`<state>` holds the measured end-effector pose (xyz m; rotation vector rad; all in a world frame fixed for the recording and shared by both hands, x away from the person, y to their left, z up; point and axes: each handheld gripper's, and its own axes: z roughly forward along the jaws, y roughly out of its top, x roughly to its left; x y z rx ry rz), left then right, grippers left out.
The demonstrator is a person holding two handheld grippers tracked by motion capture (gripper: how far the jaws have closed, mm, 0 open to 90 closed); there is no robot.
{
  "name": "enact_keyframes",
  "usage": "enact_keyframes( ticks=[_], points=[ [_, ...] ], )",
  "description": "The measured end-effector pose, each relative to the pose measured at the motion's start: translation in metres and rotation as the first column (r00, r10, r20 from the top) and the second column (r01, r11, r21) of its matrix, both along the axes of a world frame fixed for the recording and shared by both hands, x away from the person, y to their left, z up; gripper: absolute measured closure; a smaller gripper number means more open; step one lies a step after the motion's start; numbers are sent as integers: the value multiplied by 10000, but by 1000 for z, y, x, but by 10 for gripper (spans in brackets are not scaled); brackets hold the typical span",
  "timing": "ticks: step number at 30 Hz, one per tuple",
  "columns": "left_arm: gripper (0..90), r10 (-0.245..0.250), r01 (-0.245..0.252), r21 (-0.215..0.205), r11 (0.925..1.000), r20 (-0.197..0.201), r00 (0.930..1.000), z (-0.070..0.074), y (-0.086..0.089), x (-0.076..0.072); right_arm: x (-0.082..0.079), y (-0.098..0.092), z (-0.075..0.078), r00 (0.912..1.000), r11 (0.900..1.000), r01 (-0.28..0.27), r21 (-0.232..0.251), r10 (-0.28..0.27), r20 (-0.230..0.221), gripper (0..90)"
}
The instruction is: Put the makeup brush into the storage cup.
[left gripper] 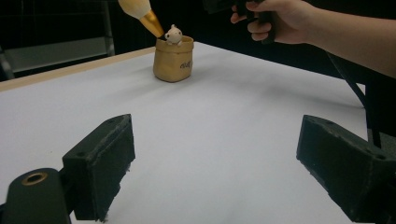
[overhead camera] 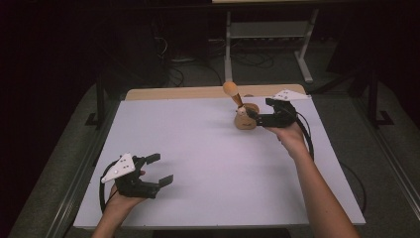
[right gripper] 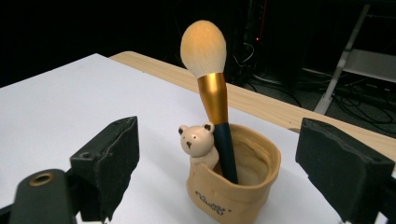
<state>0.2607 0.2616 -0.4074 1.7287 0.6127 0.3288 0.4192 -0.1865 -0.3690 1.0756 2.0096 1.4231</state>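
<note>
The right gripper [right gripper: 219, 172] is hanging open around the holder [right gripper: 233, 186]; its light, top-heavy brush [right gripper: 212, 93] is best gripped at the stiff handle. The left gripper [overhead camera: 161, 168] is idling open at lower left.

Tan pot [right gripper: 233, 186], cream-tipped gold-banded brush [right gripper: 212, 88]

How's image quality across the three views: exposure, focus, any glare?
High view: lit white table, near-black surroundings, soft overall. Left gripper view: brush holder fairly sharp, near jaws soft, faint shadows. Right gripper view: makeup brush and holder crisp, bristles brightly lit, gold ferrule sheen, jaws slightly blurred, dark background.
</note>
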Motion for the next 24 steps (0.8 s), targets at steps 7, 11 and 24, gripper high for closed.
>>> enact_keyframes(
  ticks=[7, 11, 24],
  points=[
    [110, -7, 7, 18, 10000, -11, 10000, -1, -1, 1, -12, -4, -4, 9997, 9995, -237, 214, 236, 56, 108],
    [111, 2, -2, 28, 10000, -14, 10000, 0, 0, 0, -19, -5, -5, 9993, 9989, -337, 339, 333, 150, 75],
    [110, 18, -18, 130, 9999, -4, 10000, 0, 2, 0, -42, -10, -9, 9981, 9970, -504, 593, 482, 391, 6]
  ],
)
